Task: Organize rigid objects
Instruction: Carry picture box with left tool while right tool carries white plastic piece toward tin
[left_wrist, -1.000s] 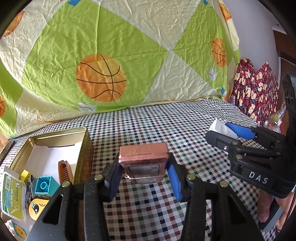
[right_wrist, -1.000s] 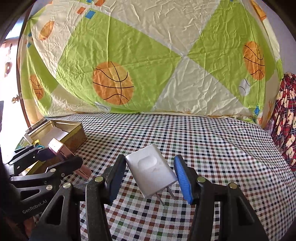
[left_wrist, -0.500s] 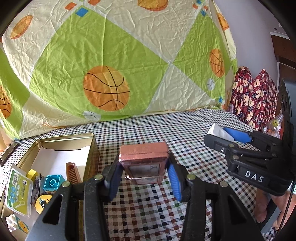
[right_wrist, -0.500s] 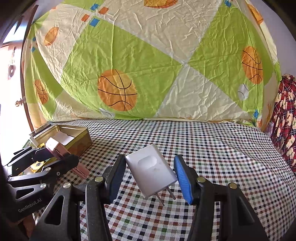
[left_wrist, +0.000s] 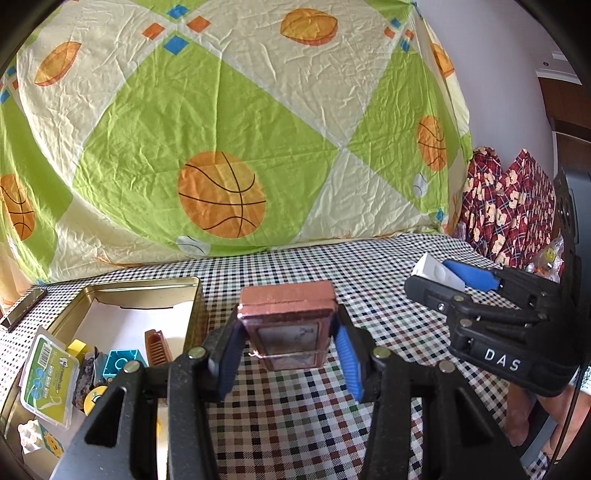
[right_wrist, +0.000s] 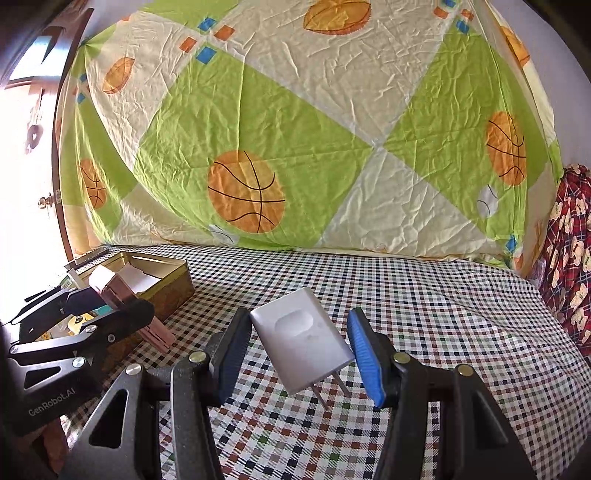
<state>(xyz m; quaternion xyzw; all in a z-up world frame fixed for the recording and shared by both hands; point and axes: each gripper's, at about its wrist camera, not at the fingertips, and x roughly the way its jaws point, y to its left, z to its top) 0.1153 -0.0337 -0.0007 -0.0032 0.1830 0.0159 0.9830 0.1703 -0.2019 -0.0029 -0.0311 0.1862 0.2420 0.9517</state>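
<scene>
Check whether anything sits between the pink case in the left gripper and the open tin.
Nothing visible does. The left gripper holds the pink case just right of the tin; only its near wall lies between.

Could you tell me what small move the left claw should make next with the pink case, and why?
Probably carry it leftward over the open gold tin. The left claw grips the pink case above the checked cloth, right of the tin, which has bare white lining behind the brown comb and blue brick.
</scene>
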